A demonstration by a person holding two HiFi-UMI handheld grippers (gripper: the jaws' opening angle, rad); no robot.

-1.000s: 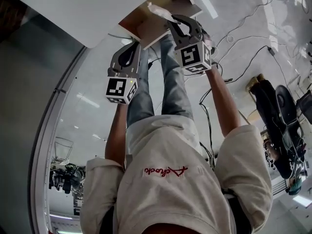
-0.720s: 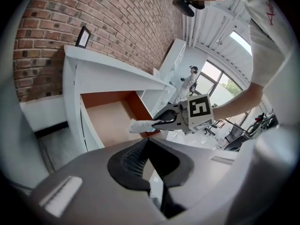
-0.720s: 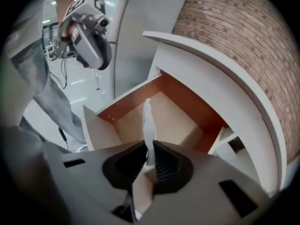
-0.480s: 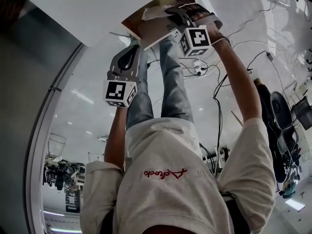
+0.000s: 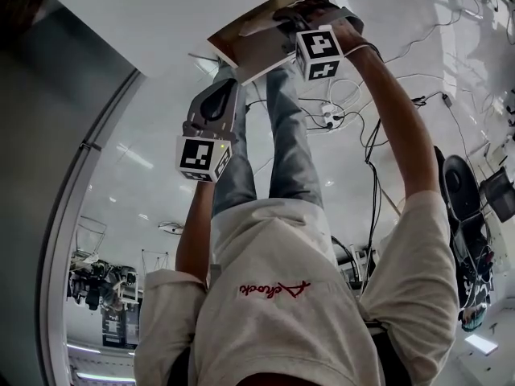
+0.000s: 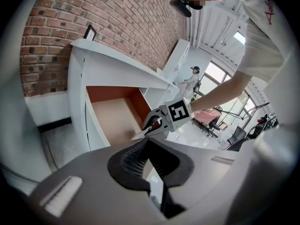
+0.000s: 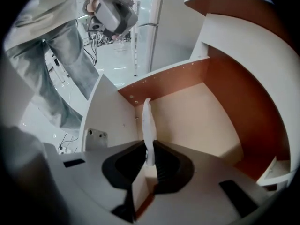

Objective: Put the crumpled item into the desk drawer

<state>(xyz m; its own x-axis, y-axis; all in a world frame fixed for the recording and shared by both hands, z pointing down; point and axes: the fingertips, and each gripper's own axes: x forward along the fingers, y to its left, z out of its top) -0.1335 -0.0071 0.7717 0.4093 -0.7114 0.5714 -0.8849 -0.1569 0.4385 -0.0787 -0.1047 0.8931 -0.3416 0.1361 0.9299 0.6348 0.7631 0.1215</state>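
Glossy white floor strewn with loose cables; rough red brick wall behind a smooth white desk. Pulled out under the desk top: a drawer — pale flat bottom, rust-brown side walls, white panel at one end. Pinched in the right gripper, over the open drawer: the crumpled item, thin, white, papery, sticking out past the jaws. Free room across the drawer bottom beyond. Left gripper well outside the drawer — ribbed pads pressed together, empty.
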